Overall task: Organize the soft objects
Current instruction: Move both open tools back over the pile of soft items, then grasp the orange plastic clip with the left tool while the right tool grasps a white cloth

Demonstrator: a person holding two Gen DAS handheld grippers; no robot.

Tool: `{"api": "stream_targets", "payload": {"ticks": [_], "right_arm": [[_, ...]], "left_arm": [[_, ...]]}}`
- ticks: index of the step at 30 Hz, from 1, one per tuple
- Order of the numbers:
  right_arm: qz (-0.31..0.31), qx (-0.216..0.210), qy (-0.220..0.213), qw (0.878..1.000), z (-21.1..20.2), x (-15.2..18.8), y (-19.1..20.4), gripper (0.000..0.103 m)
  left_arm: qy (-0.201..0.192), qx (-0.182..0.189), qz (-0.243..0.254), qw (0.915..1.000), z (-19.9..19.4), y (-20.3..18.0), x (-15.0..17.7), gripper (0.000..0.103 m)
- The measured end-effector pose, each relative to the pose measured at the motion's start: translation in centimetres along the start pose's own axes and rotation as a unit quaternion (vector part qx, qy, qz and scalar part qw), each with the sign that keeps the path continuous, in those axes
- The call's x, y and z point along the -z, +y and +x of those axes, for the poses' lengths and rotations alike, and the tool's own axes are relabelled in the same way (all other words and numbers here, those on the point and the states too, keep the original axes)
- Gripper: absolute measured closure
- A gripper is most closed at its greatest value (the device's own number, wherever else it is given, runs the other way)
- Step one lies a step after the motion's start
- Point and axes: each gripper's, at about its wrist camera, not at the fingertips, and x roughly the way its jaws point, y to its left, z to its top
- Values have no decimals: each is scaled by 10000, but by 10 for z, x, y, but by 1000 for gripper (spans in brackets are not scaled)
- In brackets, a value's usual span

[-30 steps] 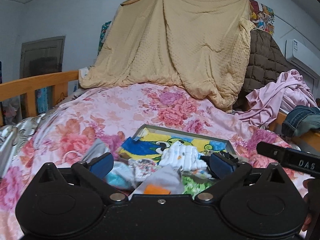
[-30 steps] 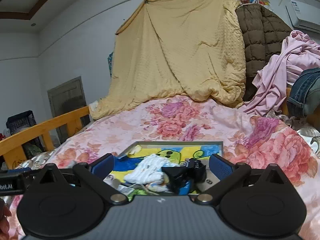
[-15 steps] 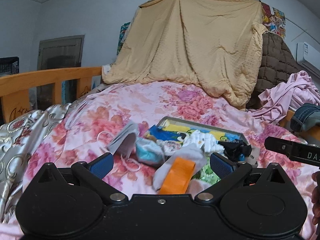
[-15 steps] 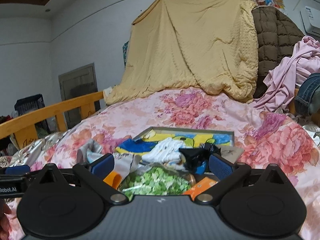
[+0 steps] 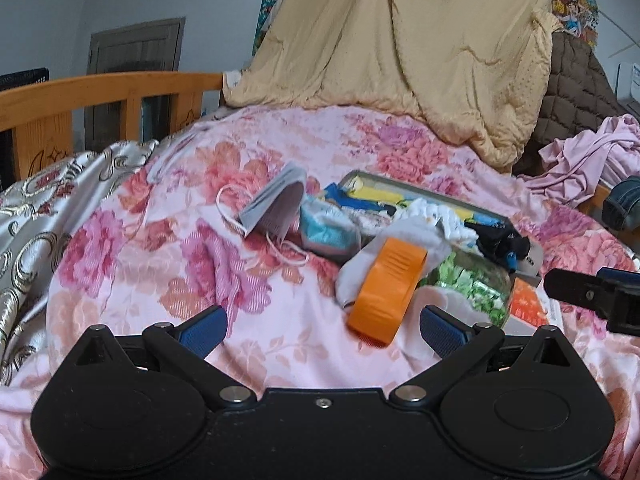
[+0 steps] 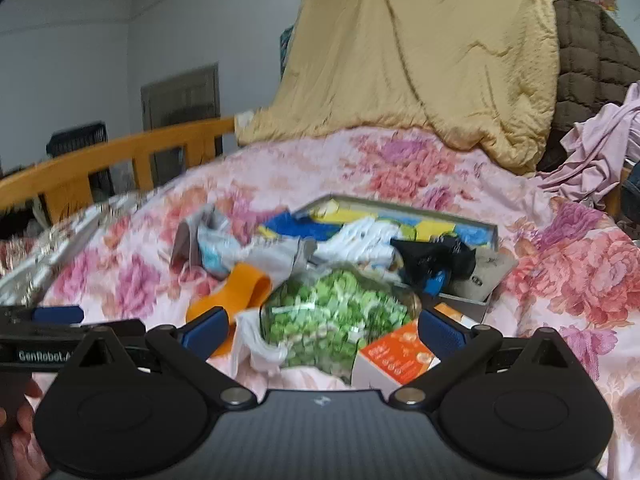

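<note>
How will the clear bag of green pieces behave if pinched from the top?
The bag of green pieces looks like thin, glossy film, so probably slippery. It bulges with loose contents, so it would likely sag and shift rather than hold shape. It leans against the orange box, which may get nudged.

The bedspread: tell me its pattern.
The bedspread is pale pink with large pink and coral flowers, clearest in the left wrist view.

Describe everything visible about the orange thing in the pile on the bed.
The orange piece looks like smooth, stiff plastic, a flat band curved into an open loop, with fine ridges near its upper end. It stands tilted on the floral bedspread, leaning against a white sock, beside the bag of green pieces. Neither gripper touches it.
</note>
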Motion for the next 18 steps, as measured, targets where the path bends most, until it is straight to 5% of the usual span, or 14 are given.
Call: {"api": "stream_targets", "payload": {"ticks": [5,14,18], "right_arm": [[-205,-130,312,9992,10,6,8,0],[-508,-359,726,9954,35,16,22,0],[-471,-581,739,9945,43,16,25,1]], "left_arm": [[420,157,-143,9989,12,4,0,1],[1295,1263,-263,9832,49,18,-23,1],[1467,1661,-705,9726,67,26,-26,1]]}}
